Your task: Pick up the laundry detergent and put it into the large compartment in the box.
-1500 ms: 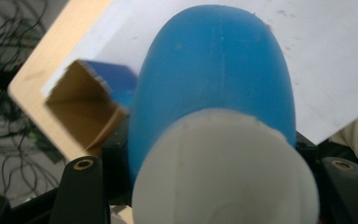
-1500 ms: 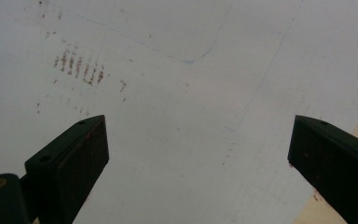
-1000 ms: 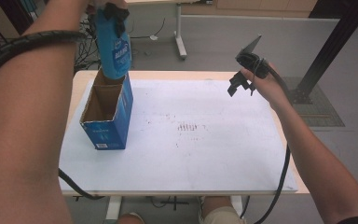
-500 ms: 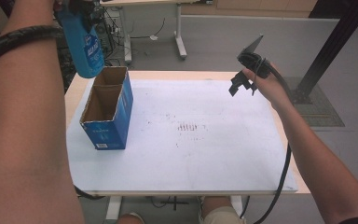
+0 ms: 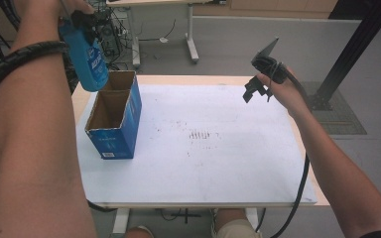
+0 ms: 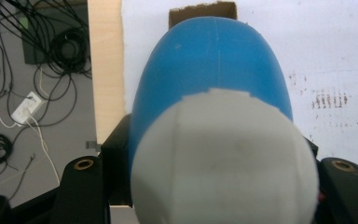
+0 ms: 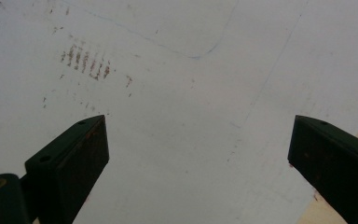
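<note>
A blue plastic bottle with a white cap (image 5: 88, 57) is held clamped between the jaws of the left gripper (image 5: 85, 21), raised in the air above the far left corner of the white-covered counter (image 5: 228, 163). Directly below and slightly to the right of it, an open blue cardboard box with a brown interior (image 5: 113, 116) is seen standing on the counter, apart from the bottle. In the left gripper view, the bottle's white cap (image 6: 223, 161) is seen pointing toward the camera. The right gripper (image 5: 256, 89) is held above the far right part of the counter, its jaws spread wide with nothing between them. Reddish-brown marks (image 5: 201, 135) are visible near the counter's middle.
</note>
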Demonstrator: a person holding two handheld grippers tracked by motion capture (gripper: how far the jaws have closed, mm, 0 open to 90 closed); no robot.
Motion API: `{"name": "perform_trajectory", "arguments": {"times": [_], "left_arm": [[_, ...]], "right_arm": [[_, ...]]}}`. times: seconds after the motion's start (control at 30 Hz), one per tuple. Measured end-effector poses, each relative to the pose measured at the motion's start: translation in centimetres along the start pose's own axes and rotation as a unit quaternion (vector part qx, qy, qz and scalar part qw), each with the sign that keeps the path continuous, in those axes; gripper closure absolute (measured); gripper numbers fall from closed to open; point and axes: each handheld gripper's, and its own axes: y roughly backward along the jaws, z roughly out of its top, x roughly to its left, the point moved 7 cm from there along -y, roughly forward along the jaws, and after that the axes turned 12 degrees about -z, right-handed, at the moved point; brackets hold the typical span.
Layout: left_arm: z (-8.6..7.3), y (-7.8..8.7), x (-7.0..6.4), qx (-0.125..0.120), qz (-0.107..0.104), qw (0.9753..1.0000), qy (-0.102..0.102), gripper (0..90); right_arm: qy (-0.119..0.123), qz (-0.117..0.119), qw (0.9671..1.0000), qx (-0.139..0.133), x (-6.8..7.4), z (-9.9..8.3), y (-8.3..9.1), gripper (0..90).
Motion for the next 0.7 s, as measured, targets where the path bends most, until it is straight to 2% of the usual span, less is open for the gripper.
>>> {"name": "perform_trajectory", "arguments": {"times": [0.23, 0.7], "left_arm": [[-0.3, -2.5, 0.8, 0.012, -0.008, 0.9998, 0.013, 38.3], [-1.3, -7.6, 2.0, 0.033, -0.016, 0.9991, 0.021, 38.2]], "right_arm": [[-0.001, -0.001, 1.0, 0.001, 0.1, 0.0, -0.1, 5.3], [0.001, -0.002, 1.0, 0.004, 0.5, 0.2, -0.4, 5.3]]}}
